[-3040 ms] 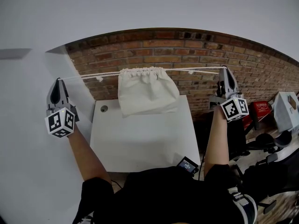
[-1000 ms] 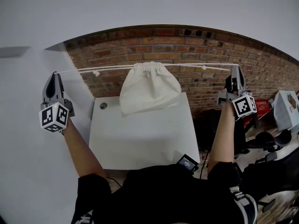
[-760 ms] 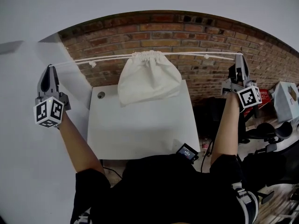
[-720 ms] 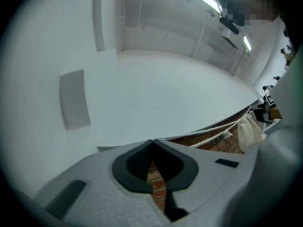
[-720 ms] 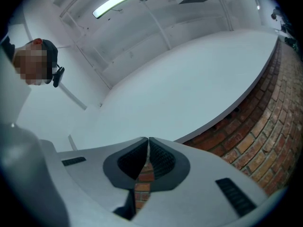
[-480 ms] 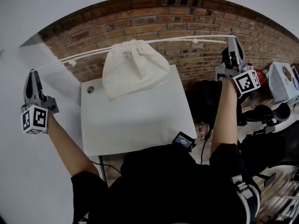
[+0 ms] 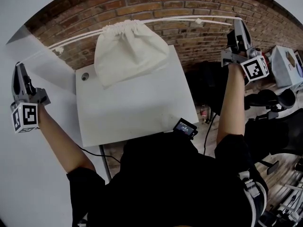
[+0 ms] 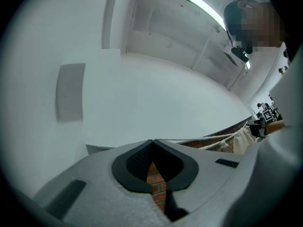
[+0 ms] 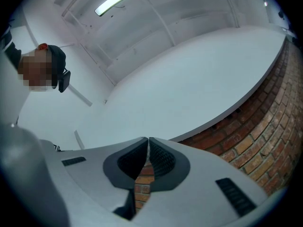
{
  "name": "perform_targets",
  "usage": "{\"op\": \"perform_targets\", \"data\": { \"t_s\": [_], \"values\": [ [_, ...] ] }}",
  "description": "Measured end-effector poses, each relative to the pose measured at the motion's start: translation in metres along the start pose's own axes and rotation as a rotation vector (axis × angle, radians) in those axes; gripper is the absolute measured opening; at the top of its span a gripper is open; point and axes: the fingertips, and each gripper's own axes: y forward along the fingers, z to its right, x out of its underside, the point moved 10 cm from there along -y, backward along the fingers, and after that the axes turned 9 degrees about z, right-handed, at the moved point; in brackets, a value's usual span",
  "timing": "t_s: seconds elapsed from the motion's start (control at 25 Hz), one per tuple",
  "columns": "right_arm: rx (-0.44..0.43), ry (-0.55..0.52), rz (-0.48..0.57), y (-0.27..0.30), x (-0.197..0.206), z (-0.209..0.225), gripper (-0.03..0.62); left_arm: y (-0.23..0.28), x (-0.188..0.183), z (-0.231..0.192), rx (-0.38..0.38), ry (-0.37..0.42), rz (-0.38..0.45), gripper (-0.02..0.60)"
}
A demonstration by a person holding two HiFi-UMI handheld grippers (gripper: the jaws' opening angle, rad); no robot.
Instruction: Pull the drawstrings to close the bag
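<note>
A cream cloth bag (image 7: 130, 51) hangs in the air over the far edge of the white table (image 7: 142, 117), its mouth (image 7: 120, 27) bunched tight. A white drawstring (image 7: 75, 40) runs taut from the mouth out to my left gripper (image 7: 18, 65), which is shut on its end. A second drawstring (image 7: 199, 20) stretches to my right gripper (image 7: 238, 19), also shut on it. In the left gripper view the jaws (image 8: 152, 141) meet on the cord (image 8: 213, 139), which leads to the bag (image 8: 244, 138). The right gripper view shows closed pads (image 9: 147, 139).
A brick wall (image 7: 189, 4) rises behind the table. A small black device (image 7: 184, 127) sits at the table's near right corner. Dark chairs (image 7: 270, 103) and a pale box (image 7: 286, 65) stand to the right. A white wall (image 7: 28, 174) is on the left.
Since three seconds ago the bag's mouth has drawn from wide to tightly gathered and the grippers stand farther apart. The head view has tilted, shifting the bag and left gripper leftward.
</note>
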Motion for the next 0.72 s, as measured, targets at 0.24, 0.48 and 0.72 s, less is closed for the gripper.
{"op": "perform_targets", "data": {
  "t_s": [0.24,0.48,0.72],
  "values": [
    [-0.019,-0.023,-0.001,0.002,-0.01,-0.006,0.006,0.001,-0.005,-0.003,0.007,-0.016,0.013,0.017],
    [-0.045,-0.05,-0.019,0.002,-0.017,-0.008,0.007,-0.004,-0.009,-0.005,0.026,-0.087,0.061,0.017],
    [-0.06,-0.05,-0.059,-0.006,-0.013,-0.01,0.007,-0.018,-0.008,-0.007,0.041,-0.107,0.039,0.017]
  ]
}}
